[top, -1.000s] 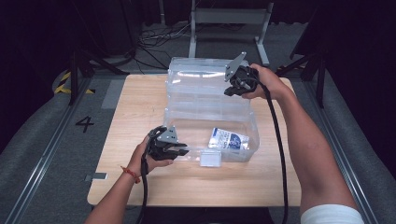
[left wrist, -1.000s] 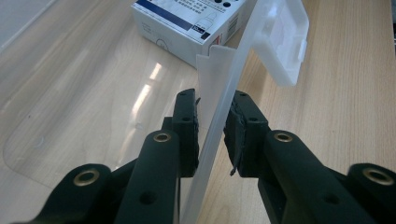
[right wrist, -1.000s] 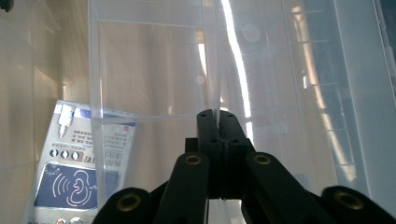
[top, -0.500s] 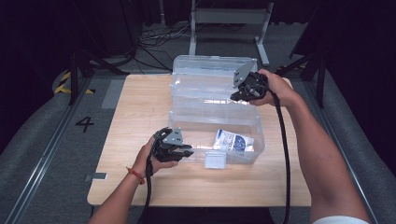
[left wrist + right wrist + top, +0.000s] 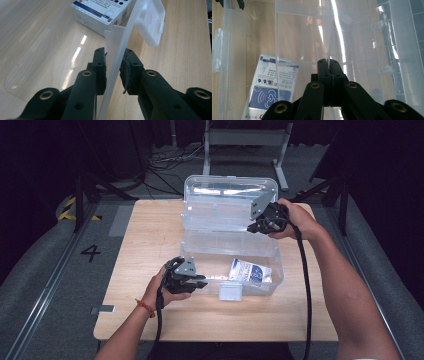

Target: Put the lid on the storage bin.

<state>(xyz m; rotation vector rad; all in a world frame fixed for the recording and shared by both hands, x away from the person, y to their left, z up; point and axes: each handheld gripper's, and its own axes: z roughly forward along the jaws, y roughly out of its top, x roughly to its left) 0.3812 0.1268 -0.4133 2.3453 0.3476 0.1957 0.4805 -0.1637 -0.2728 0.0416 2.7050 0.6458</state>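
Note:
A clear plastic box (image 5: 276, 279) stands open on the wooden table, its lid (image 5: 230, 187) upright at the back. A white and blue carton (image 5: 250, 271) lies on the box's floor. My left gripper (image 5: 200, 282) is at the box's near left corner. In the left gripper view its jaws (image 5: 113, 53) are shut on the thin front wall (image 5: 117, 65), beside the latch (image 5: 152, 22), with the carton (image 5: 100, 12) beyond. My right gripper (image 5: 254, 226) is shut on the edge of a clear inner tray (image 5: 220, 227) held over the box. The right gripper view shows those jaws (image 5: 328, 61) pinching a tray wall (image 5: 299, 37) above the carton (image 5: 272, 95).
The table (image 5: 150, 235) has bare wood left of the box and along the near edge. A grey floor strip with a number marking (image 5: 91, 252) runs on the left, and a metal stand (image 5: 245, 140) and cables sit behind the table.
My right gripper has moved a little to the right with the clear tray in it. The left gripper has kept its hold on the front wall.

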